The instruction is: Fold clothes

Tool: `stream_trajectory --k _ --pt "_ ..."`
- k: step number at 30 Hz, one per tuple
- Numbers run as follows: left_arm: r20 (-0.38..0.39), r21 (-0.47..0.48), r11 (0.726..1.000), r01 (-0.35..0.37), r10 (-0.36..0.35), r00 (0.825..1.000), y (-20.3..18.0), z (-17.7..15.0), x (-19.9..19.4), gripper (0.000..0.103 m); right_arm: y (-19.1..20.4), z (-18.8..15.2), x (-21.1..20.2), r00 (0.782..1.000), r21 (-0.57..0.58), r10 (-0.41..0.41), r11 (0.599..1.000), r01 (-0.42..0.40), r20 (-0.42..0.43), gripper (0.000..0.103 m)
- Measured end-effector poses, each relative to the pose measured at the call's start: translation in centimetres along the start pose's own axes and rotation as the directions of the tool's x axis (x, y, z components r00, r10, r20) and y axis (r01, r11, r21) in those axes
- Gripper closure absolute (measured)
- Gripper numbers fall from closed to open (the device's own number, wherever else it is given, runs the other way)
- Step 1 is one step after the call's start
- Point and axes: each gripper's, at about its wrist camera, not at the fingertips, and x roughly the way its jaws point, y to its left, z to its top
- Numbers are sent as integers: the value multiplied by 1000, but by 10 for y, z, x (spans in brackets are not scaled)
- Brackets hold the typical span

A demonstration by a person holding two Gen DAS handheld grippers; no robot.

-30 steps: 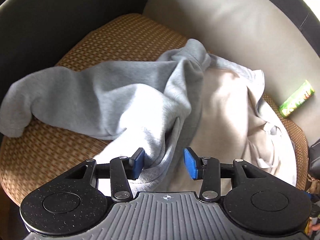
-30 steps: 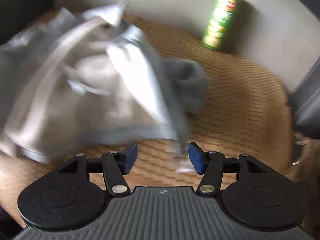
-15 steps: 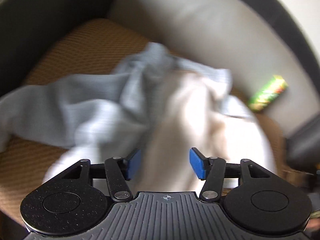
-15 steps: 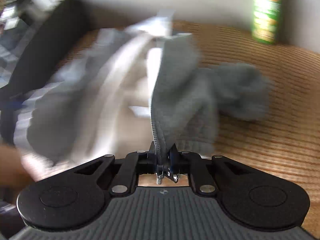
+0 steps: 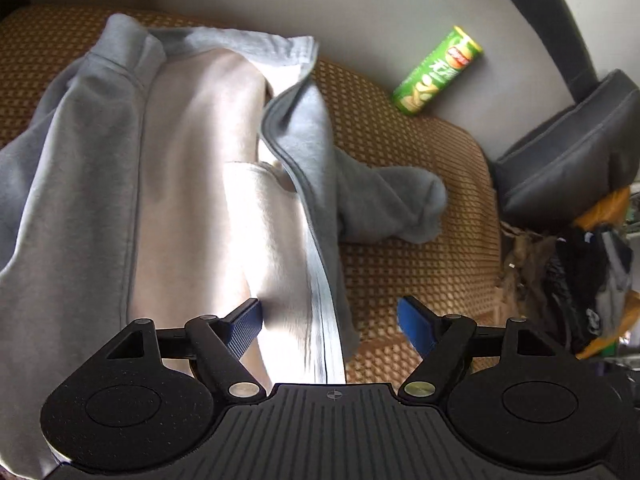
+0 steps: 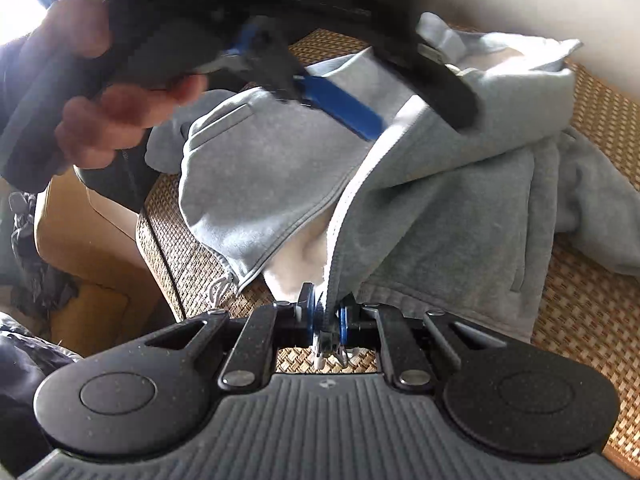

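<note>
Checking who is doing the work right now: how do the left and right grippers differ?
The left gripper is open, its blue pads spread above the grey hoodie's pale lining, holding nothing. The right gripper is shut on the hoodie's zipper edge at the hem. Both are black with blue pads and work over the woven seat mat.

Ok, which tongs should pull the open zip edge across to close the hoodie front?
Right. The right tongs are already shut on the hoodie zip edge; the left tongs hang open, gripping nothing.
</note>
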Motion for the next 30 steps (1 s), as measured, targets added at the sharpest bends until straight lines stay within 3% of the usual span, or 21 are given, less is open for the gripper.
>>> stream_trajectory --k 1,2,3,5,8,16,24,30 --pt "7 -4 1000 -19 19 1000 3 1 0 33 -2 -1 0 1000 12 -4 1000 4 5 90" --pt "14 -1 999 -49 49 999 8 4 3 87 -9 -4 -2 1000 33 -14 999 14 13 89" --pt "27 -10 996 -84 84 996 15 7 4 95 -16 -6 -5 999 53 -25 998 24 21 89" --pt "84 -72 986 -150 156 984 39 11 -8 95 -30 -11 -9 998 95 -46 995 42 35 76" --pt "87 -130 969 -209 221 971 70 12 -17 95 -51 -19 -16 995 158 -79 985 69 54 51" --pt "54 -254 908 -334 358 932 131 13 -32 98 -107 -40 -29 981 301 -177 942 146 78 50" --pt "66 -291 884 -365 399 914 145 13 -41 98 -112 -63 29 974 148 -221 963 226 -48 50" --pt "59 -314 867 -387 424 904 156 11 -51 98 -108 -56 63 969 113 -246 963 246 -14 52"
